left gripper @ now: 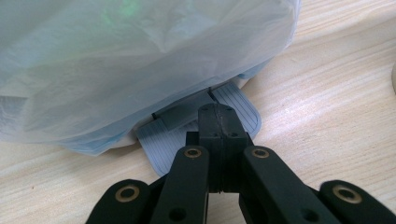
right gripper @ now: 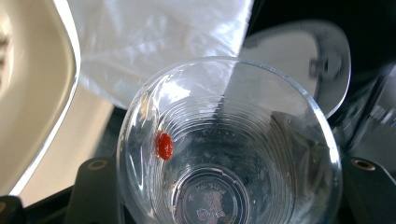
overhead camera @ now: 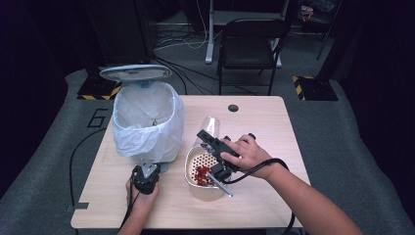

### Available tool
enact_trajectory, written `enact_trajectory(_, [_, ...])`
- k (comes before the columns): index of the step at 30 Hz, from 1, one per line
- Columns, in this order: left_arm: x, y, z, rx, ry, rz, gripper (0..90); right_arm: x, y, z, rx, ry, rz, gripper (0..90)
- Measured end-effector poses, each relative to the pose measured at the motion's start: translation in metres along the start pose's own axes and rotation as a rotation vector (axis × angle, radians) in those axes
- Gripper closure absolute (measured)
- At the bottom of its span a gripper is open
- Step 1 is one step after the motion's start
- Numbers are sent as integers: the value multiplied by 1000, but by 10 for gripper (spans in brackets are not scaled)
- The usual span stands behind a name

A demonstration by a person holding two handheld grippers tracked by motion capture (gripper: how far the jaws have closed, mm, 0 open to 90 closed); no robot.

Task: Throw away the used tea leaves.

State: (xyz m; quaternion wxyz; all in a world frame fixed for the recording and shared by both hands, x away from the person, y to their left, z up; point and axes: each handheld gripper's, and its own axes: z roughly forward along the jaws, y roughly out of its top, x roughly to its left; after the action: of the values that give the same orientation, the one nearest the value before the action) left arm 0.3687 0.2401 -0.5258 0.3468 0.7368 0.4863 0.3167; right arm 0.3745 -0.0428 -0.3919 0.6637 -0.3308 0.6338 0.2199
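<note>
A: What am I looking at on your side?

B: I'm holding a clear plastic cup (right gripper: 229, 149) in the right gripper (overhead camera: 211, 141). Its jaws are clamping the cup from both sides, and in the right gripper view I'm looking straight down its mouth. One red bit (right gripper: 164, 145) is sticking to the inner wall at about nine o'clock; the rest of the cup is looking empty.

A: And where is the cup sitting over the table?

B: In the high view it's tilting above the far edge of the strainer (overhead camera: 201, 166), at roughly twelve o'clock from it. The strainer is lying on the wooden table (overhead camera: 274, 127) near its middle, with a heap of red pieces (overhead camera: 200, 174) in its basin and its metal handle (overhead camera: 222, 187) pointing toward five o'clock.

A: The left one?

B: The left gripper (overhead camera: 145, 177) is standing at six o'clock of the pedal bin (overhead camera: 147, 122). Its jaws are pressing flat together with nothing between them, and in the left gripper view their tips are resting on the grey pedal (left gripper: 233, 109) under the bulging white bag (left gripper: 140, 60).

A: Lid?

B: The bin's lid (overhead camera: 136, 73) is standing open at twelve o'clock of the bin.
</note>
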Motion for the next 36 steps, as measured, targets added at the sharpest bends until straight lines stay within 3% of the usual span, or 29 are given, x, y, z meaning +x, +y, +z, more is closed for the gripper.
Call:
enact_trajectory(1, [-2,0,1,-4,-15,-27,900,0,0,0,0,0,0,356])
enact_trajectory(2, [-2,0,1,-3,-14,-27,900,-5,-1,1,-6,2,31,356])
enact_trajectory(4, [-2,-1,1,-3,-15,-28,900,-10,-3,2,6,23,194,356])
enact_trajectory(8, [-1,0,1,-5,-14,-28,900,-23,-13,6,4,75,410,357])
enact_trajectory(11, [-1,0,1,-5,-15,-28,900,-32,-19,9,6,153,567,358])
enact_trajectory(13, [-1,0,1,-5,-15,-28,900,-43,-26,12,6,257,734,361])
enact_trajectory(14, [-1,0,0,1,-20,-26,900,-46,-29,14,8,299,779,363])
enact_trajectory(15, [-1,0,1,-5,-15,-27,900,-49,-31,15,14,333,809,364])
enact_trajectory(16, [-1,0,1,-5,-15,-27,900,-49,-31,15,14,333,809,364])
enact_trajectory(18, [-1,0,1,-5,-15,-28,900,-53,-37,19,13,410,868,365])
enact_trajectory(19, [-1,0,1,-4,-16,-25,900,-56,-42,22,5,468,922,366])
enact_trajectory(20, [-1,0,1,-4,-16,-25,900,-56,-42,22,5,468,922,366])
enact_trajectory(21, [-1,-1,1,-7,-17,-27,900,-58,-44,23,6,504,958,367])
enact_trajectory(22, [-1,-1,1,-7,-18,-30,900,-61,-48,26,-8,567,1010,367])
enact_trajectory(23, [-1,0,1,-4,-21,-33,900,-61,-48,26,-8,567,1010,367])
enact_trajectory(29, [-1,0,1,-3,-23,-32,900,-72,-55,32,-47,695,1131,367])
enact_trajectory(33, [-1,0,1,-4,-23,-32,900,-76,-61,40,-44,790,1223,367])
enact_trajectory(36, [-1,0,1,-5,-23,-34,900,-79,-65,44,-27,826,1284,367])
